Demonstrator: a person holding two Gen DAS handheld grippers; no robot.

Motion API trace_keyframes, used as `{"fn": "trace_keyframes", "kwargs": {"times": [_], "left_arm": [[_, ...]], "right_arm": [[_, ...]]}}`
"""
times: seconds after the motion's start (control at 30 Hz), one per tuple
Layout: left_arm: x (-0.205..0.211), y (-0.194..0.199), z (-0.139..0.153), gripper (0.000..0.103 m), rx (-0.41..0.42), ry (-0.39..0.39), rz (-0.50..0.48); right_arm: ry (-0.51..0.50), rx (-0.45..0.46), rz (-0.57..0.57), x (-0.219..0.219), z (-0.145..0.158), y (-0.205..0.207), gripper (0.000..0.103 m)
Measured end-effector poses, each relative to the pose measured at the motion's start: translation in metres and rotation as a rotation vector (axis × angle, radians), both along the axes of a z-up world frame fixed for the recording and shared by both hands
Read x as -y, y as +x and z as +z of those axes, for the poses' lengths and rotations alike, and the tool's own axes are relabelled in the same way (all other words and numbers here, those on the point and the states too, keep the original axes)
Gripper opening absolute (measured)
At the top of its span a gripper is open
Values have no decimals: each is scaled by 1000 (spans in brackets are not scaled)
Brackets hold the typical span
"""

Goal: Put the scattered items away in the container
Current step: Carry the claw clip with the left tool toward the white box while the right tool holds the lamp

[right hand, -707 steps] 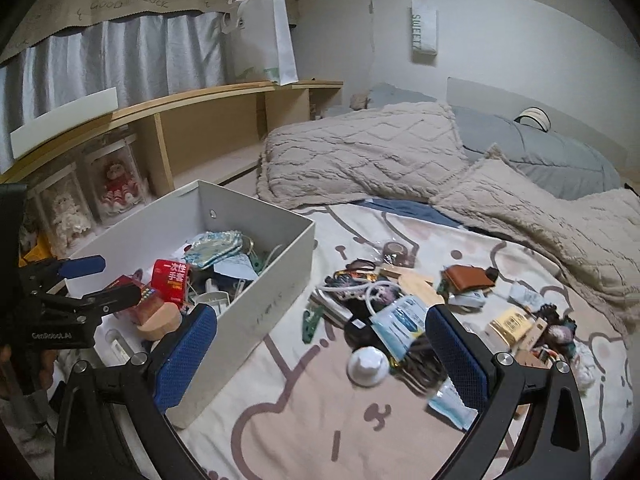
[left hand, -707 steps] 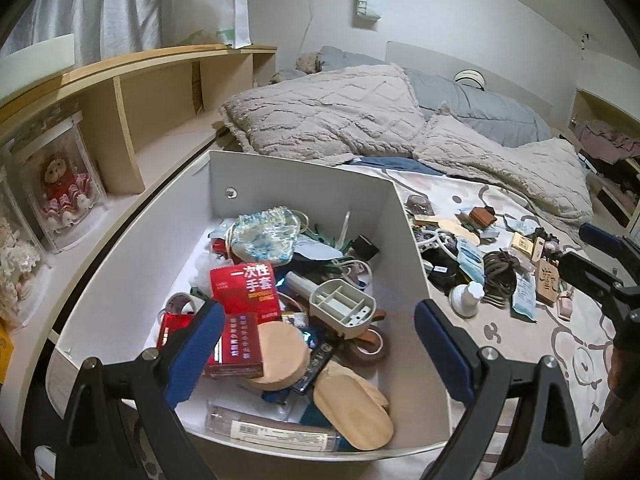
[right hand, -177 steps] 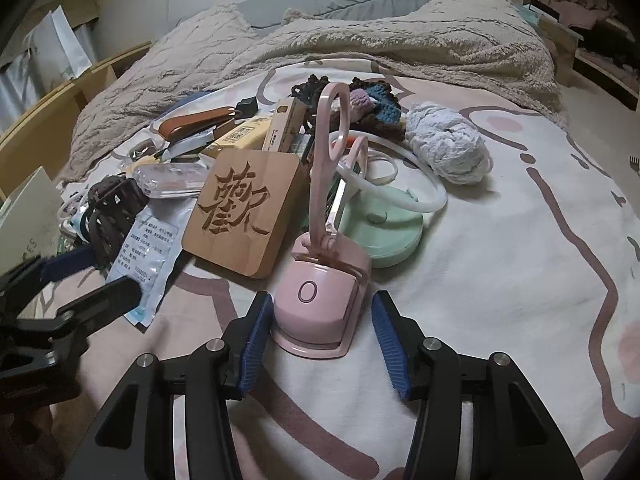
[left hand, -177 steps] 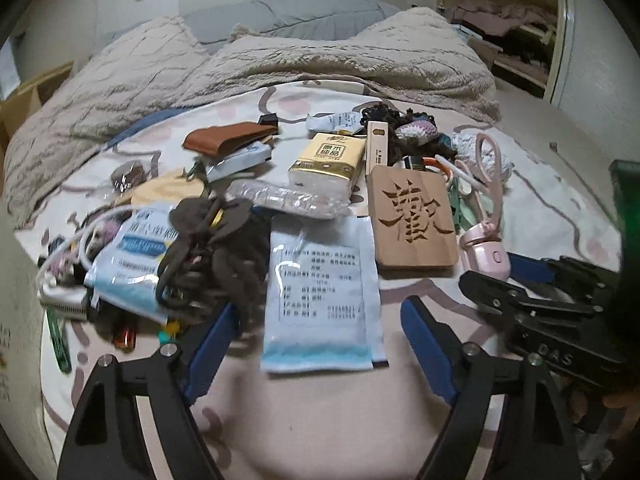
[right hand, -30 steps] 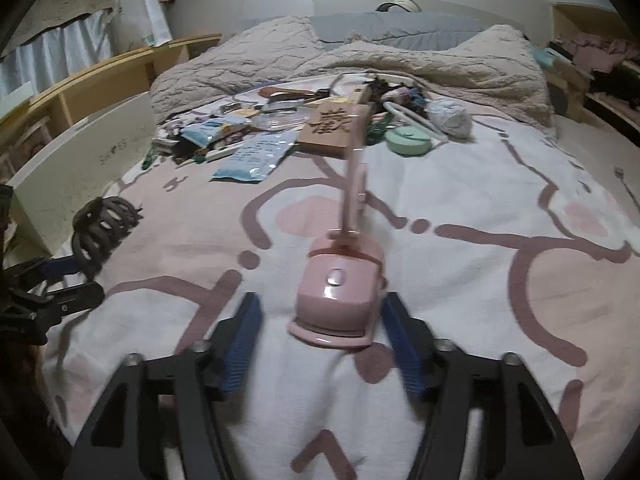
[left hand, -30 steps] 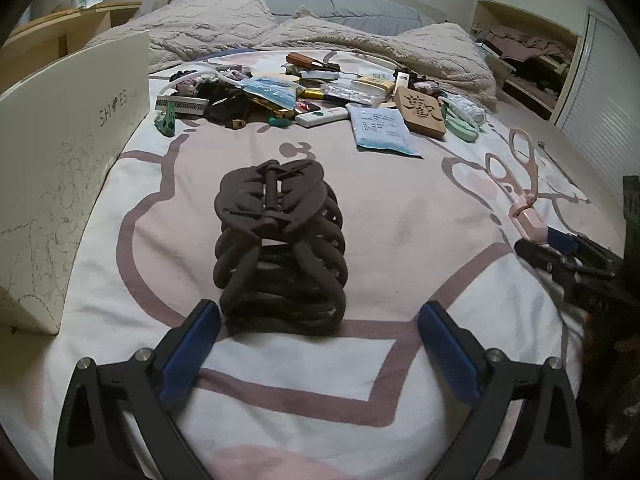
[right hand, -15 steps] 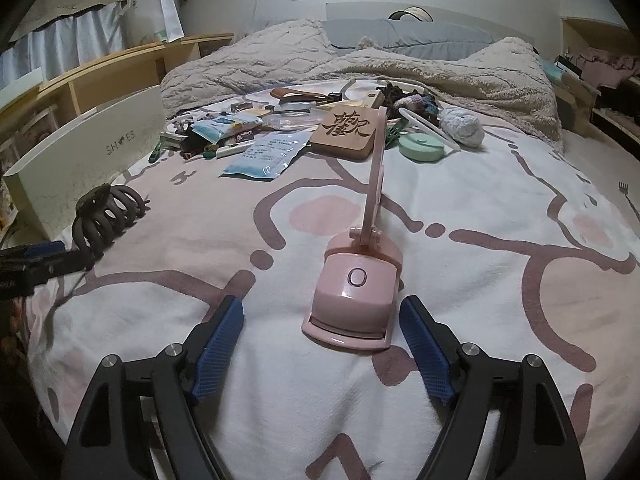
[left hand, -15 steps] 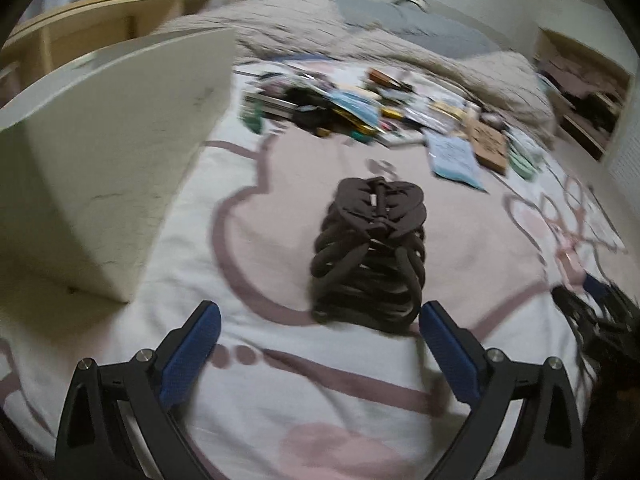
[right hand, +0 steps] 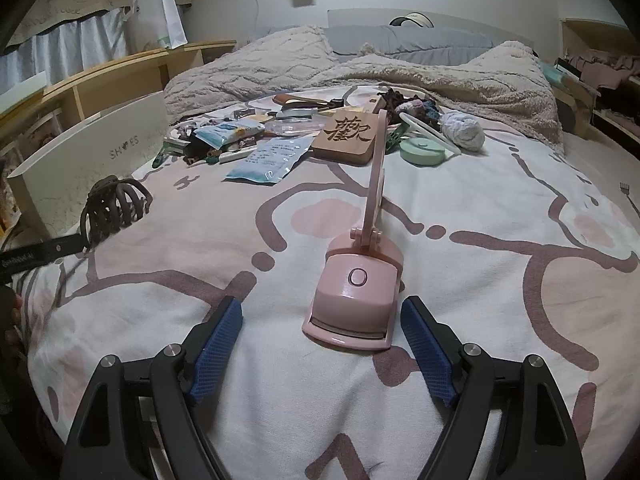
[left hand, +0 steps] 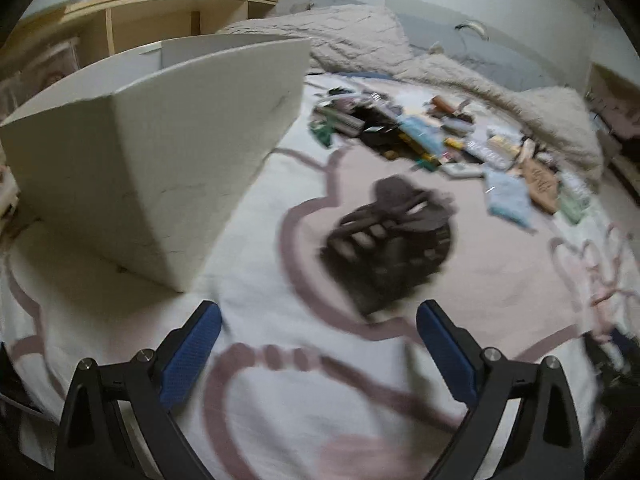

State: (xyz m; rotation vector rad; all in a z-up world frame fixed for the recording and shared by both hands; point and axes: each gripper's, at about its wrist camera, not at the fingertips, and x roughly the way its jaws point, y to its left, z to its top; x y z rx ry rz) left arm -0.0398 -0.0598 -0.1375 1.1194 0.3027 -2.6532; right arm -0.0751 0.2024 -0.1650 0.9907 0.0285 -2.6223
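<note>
Lamp (right hand: 356, 292) is lying lower centre between the right gripper (right hand: 322, 344) jaws, which are opening wide, untouching. Hairclip (left hand: 390, 242) is sitting ahead of the left gripper's (left hand: 318, 354) wide, empty jaws.

A home bedroom: a bed (right hand: 480, 208) under a cartoon-print sheet, rumpled knit blanket (right hand: 360, 64) and grey pillows (right hand: 400, 42) at the far end, wooden shelves (right hand: 120, 76) and a curtain (right hand: 72, 48) along the left wall.

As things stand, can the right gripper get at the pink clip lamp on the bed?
Probably yes: the right gripper is open, and the pink clip lamp stands on the bedspread just ahead of its pads, with nothing between.
</note>
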Motion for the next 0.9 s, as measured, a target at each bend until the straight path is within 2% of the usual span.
{"fn": "trace_keyframes", "kwargs": {"times": [0.07,0.33,0.47,0.63,0.73,0.8,0.9], "left_arm": [[-9,-5,2,98,-9,43,3],[-38,-40,9,98,-16,65,134],[-38,-55,6,99,23,117,228],[-35,-65,-1,99,61,67,373],[-33,-67,-9,97,73,63,358],[-35,-66,-10,93,65,54,325],[-34,-64,-10,92,60,58,273]], "right_arm": [[-4,-2,3,0,0,0,84],[-26,-8,14,-2,0,1,85],[-36,-14,21,-4,-1,2,86],[-50,-19,30,-5,-1,2,87],[-57,-22,36,-6,-1,2,88],[-59,-25,38,-6,-1,2,88],[-61,-27,42,-5,-1,2,89]]}}
